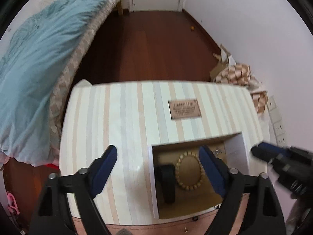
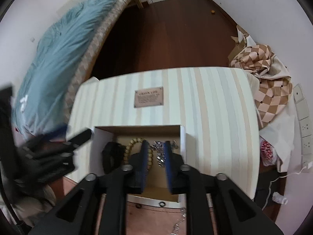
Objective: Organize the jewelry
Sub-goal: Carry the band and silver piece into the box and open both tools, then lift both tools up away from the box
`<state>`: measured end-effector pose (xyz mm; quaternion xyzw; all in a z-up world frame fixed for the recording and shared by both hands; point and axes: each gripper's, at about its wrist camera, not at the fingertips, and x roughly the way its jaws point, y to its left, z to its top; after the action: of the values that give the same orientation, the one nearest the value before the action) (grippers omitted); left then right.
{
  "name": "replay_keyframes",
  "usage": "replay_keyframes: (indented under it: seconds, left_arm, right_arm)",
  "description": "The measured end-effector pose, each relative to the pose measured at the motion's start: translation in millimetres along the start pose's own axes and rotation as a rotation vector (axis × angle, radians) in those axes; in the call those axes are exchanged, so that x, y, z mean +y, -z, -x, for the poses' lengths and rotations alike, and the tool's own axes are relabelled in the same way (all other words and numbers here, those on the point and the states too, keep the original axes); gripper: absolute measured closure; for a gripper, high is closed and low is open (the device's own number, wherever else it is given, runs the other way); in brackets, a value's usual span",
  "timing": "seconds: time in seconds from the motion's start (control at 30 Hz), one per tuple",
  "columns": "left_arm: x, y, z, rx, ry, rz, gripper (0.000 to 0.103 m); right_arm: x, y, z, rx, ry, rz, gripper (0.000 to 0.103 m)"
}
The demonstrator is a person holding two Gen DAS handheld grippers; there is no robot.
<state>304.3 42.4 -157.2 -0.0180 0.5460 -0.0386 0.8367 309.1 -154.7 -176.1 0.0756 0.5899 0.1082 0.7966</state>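
Two grippers over striped box (image 1: 127,117). Left gripper (image 1: 158,168): jaws wide apart, empty, hanging above the box top and the left edge of the open compartment (image 2: 137,131). Inside, left to right: black band (image 1: 167,182), beaded bracelet (image 1: 188,171), silver chain (image 2: 159,152). Right gripper (image 2: 154,156): jaws parted narrowly, straddling the chain; contact unclear.

box (image 1: 127,117): cream-beige stripes | blanket (image 1: 39,58): teal | cloth (image 2: 270,90): tan-cream checks
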Motion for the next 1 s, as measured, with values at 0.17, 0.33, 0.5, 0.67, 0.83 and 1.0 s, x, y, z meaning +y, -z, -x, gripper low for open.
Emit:
replay_keyframes:
  seconds: [0.17,0.33,0.5,0.67,0.83,1.0]
  left_arm:
    - [9,5,7,-0.024,-0.081,0.012,0.001]
    - [19,28,14,-0.058,-0.132,0.036,0.0]
    - [20,55,15,-0.062,-0.156,0.052,0.0]
    - [16,73,16,-0.053,-0.156,0.057,0.0]
    - [12,87,25,-0.06,-0.165,0.055,0.0]
    - [8,97,44,-0.089,-0.16,0.066,0.0]
  right_arm:
    - [1,11,2,-0.007,0.051,0.025,0.043]
    - [7,23,7,-0.028,0.121,0.055,0.015]
    - [14,43,6,-0.036,0.193,0.088,0.007]
    - [17,60,2,-0.026,0.21,0.083,0.006]
    - [18,73,10,-0.043,0.219,0.061,0.006]
    - [20,84,27,-0.075,0.235,0.056,0.006]
